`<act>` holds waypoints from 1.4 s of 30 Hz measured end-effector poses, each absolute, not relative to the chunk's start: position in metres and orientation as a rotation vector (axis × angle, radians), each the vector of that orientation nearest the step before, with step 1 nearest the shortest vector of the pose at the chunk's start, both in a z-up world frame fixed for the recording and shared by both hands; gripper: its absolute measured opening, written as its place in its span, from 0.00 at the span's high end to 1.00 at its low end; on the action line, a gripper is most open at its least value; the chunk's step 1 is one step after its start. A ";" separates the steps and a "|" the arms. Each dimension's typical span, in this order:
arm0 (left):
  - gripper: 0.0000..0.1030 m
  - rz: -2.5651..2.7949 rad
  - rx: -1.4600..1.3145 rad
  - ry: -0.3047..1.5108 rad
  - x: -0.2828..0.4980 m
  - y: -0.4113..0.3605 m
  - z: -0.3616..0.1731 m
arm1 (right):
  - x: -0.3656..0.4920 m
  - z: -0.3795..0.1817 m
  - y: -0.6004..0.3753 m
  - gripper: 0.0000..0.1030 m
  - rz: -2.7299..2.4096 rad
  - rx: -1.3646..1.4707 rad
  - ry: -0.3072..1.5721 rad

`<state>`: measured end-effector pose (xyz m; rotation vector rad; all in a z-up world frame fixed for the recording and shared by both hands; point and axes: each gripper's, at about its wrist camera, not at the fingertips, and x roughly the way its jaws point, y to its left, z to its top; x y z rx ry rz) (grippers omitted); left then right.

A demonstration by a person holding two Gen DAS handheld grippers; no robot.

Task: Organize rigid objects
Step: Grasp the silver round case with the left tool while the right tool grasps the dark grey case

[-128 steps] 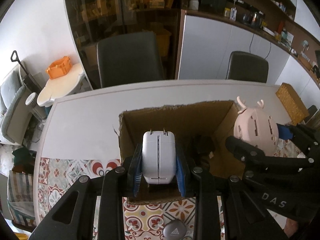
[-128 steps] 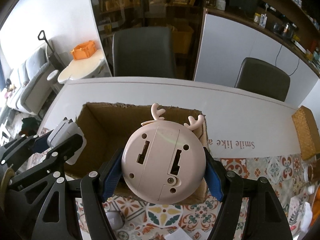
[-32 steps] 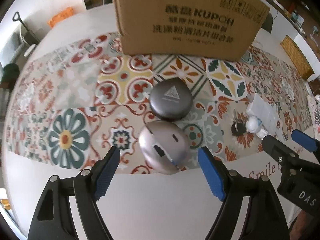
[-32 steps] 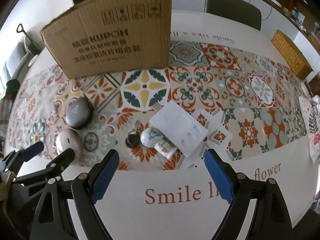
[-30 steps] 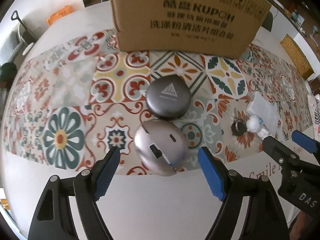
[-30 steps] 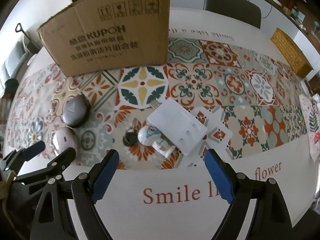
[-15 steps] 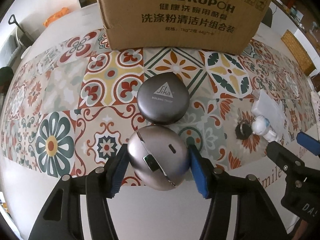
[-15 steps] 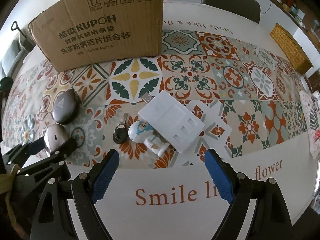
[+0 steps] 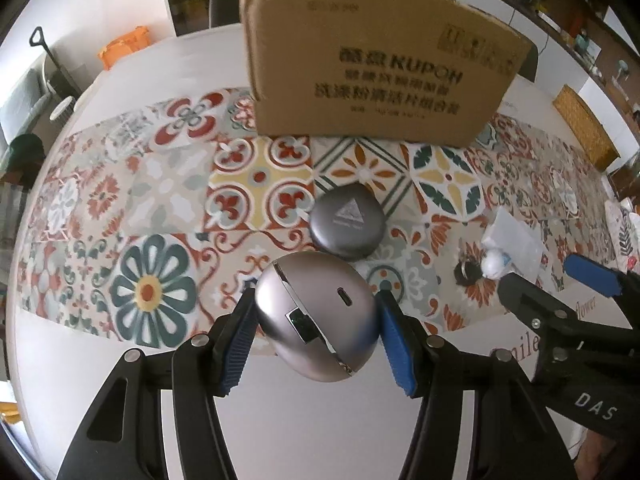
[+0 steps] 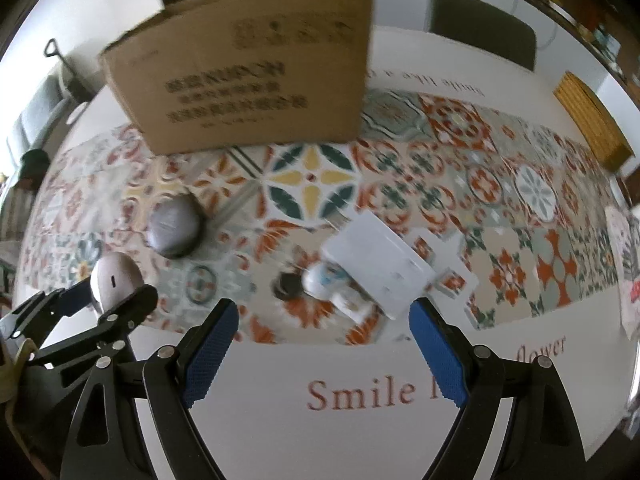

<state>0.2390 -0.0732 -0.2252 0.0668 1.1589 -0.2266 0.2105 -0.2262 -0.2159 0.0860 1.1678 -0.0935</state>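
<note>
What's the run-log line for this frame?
left gripper: shut on silver mouse | right gripper: open, empty, near white adapter | dark round case: on mat | cardboard box: behind

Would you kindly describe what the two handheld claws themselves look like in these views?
Both the left claw and the right claw share one design: black angular frames with silver bolt heads and blue ribbed pads on the fingers. White "DAS" lettering marks the right claw's frame in the left wrist view. No cables or sleeves are visible.

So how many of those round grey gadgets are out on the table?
2. The silver mouse sits clamped in the left gripper; the dark grey disc lies just beyond it, before the cardboard box. The box may hide more.
</note>
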 end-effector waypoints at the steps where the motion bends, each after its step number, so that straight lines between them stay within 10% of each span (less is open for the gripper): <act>1: 0.43 -0.222 0.067 1.154 0.239 -0.070 -0.223 | 0.212 -0.214 -0.222 0.15 -0.084 0.077 1.162; 30: 0.44 -0.048 0.012 1.164 0.264 0.018 -0.237 | 0.295 -0.248 -0.119 0.16 0.202 0.006 1.211; 42: 0.43 -0.017 0.006 1.185 0.275 0.029 -0.250 | 0.311 -0.273 -0.096 0.39 0.180 -0.046 1.261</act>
